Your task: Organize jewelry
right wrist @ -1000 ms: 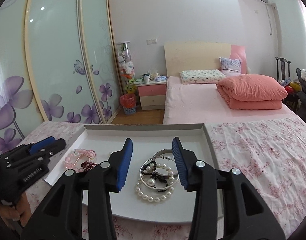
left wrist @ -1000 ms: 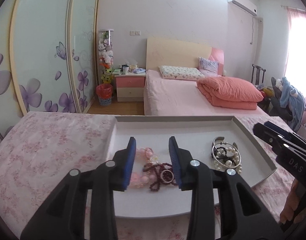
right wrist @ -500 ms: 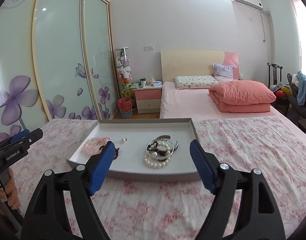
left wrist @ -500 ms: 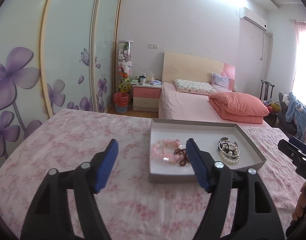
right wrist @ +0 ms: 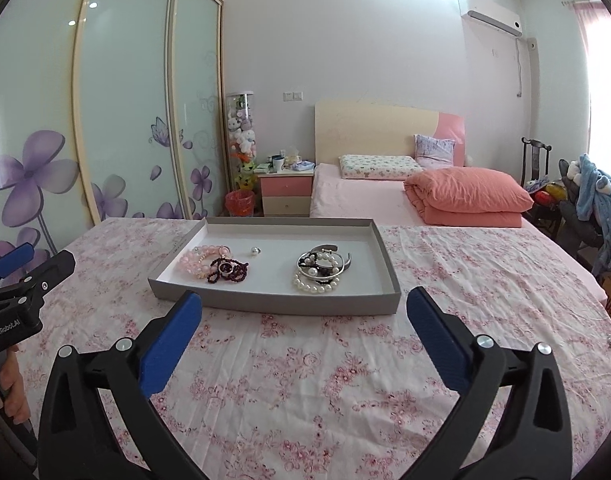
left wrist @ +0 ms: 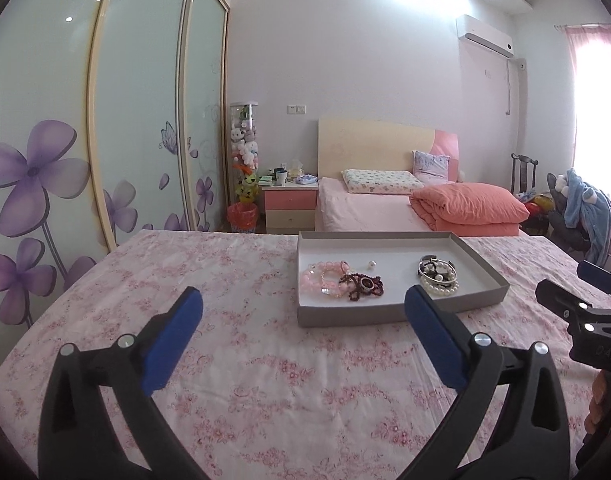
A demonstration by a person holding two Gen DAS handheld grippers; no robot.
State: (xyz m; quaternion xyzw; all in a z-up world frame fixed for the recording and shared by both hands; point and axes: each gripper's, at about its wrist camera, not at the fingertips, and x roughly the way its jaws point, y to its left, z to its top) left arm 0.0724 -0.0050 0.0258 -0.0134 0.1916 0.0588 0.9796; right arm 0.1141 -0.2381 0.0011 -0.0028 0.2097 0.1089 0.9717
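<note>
A shallow grey tray (left wrist: 481,264) (right wrist: 389,268) lies on the floral cloth. In it lie a pink bead bracelet (left wrist: 323,278) (right wrist: 195,260), a dark red bead string (left wrist: 361,286) (right wrist: 227,270), a small pearl earring (left wrist: 371,265) (right wrist: 256,251), and a pile of silver bangles with a pearl bracelet (left wrist: 437,276) (right wrist: 319,270). My left gripper (left wrist: 303,328) is wide open and empty, well short of the tray. My right gripper (right wrist: 305,326) is wide open and empty, just in front of the tray's near wall.
The floral pink cloth (left wrist: 225,280) covers the whole work surface. The right gripper shows at the left wrist view's right edge (left wrist: 585,316); the left gripper shows at the right wrist view's left edge (right wrist: 17,280). A bed (right wrist: 385,200), nightstand (right wrist: 285,194) and wardrobe stand beyond.
Both grippers have pulled back from over the tray toward me and their jaws have opened wide. The jewelry stays in the tray.
</note>
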